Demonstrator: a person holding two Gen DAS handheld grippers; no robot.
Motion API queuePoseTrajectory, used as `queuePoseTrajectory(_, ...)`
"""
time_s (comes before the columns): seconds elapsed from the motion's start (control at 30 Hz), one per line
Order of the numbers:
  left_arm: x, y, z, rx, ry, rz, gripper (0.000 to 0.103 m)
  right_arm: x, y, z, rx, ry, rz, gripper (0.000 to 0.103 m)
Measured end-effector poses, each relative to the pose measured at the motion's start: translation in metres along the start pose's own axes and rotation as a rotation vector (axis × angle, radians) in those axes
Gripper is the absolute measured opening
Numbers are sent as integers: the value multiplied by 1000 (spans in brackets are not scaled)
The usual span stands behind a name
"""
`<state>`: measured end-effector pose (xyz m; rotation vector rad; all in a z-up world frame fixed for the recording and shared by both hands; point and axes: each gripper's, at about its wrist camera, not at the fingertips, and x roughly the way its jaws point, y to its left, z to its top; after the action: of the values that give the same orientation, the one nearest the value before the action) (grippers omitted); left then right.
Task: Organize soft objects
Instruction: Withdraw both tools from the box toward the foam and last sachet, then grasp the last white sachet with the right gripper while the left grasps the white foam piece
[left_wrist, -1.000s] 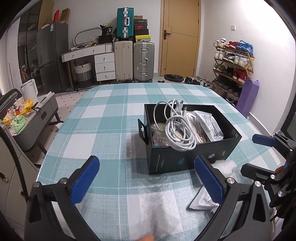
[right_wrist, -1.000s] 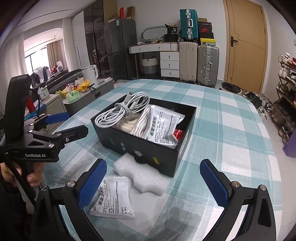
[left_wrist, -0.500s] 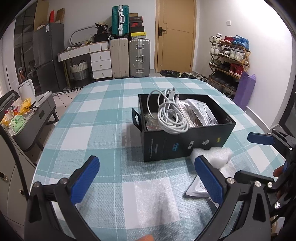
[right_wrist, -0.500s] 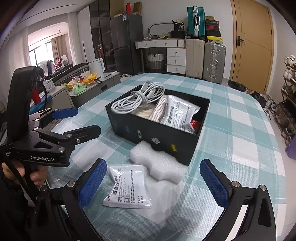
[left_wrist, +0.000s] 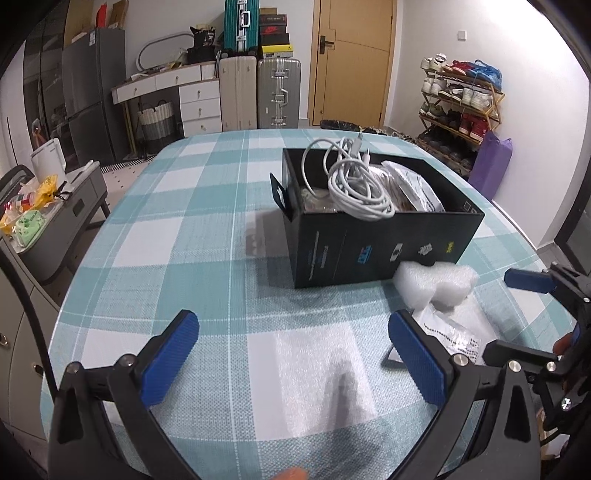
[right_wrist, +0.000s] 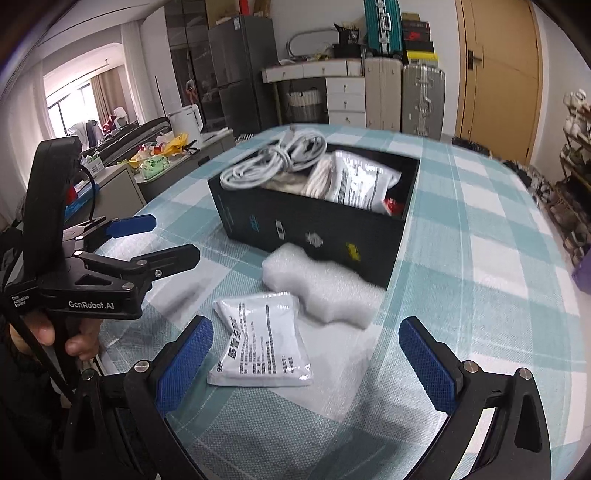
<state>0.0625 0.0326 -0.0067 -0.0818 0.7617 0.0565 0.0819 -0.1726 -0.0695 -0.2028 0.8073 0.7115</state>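
A black box (left_wrist: 373, 243) (right_wrist: 314, 229) stands on the checked table, holding a coiled white cable (left_wrist: 354, 184) (right_wrist: 273, 158) and white printed pouches (right_wrist: 358, 181). In front of it lie a white foam block (left_wrist: 439, 284) (right_wrist: 317, 288), a printed white pouch (right_wrist: 258, 347) (left_wrist: 454, 332) and a thin foam sheet (left_wrist: 321, 373). My left gripper (left_wrist: 291, 358) is open over the sheet, holding nothing. My right gripper (right_wrist: 306, 365) is open just short of the loose pouch, which lies between its fingers' line, untouched.
The teal and white tablecloth (left_wrist: 177, 229) runs to a rounded left edge. A grey cabinet with clutter (left_wrist: 40, 206) stands left of the table. Suitcases (left_wrist: 258, 92), drawers, a door and a shoe rack (left_wrist: 458, 107) line the room behind.
Both grippers have drawn back from the box and lowered toward the table. The right gripper now sits closer to the loose pouch. Nothing was grasped.
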Motion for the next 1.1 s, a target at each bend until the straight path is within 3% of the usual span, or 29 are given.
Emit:
queuePoseTrajectory(0.13,0,-4,-2,17,5,-4,103,8,2,-3,13,36,53,102)
queuePoseTrajectory(0.37,1,-5,-3,20,16,-10,103,23,18,-9,-41,65,71,100)
queuePoseTrajectory(0.77,2,-3,-4,10,22,-16,103,40,35,-8,-151,83,17,60)
queuePoseTrajectory(1.1,0,-4,-1,12,16,-22,103,31,46,-17,-201,63,58,41)
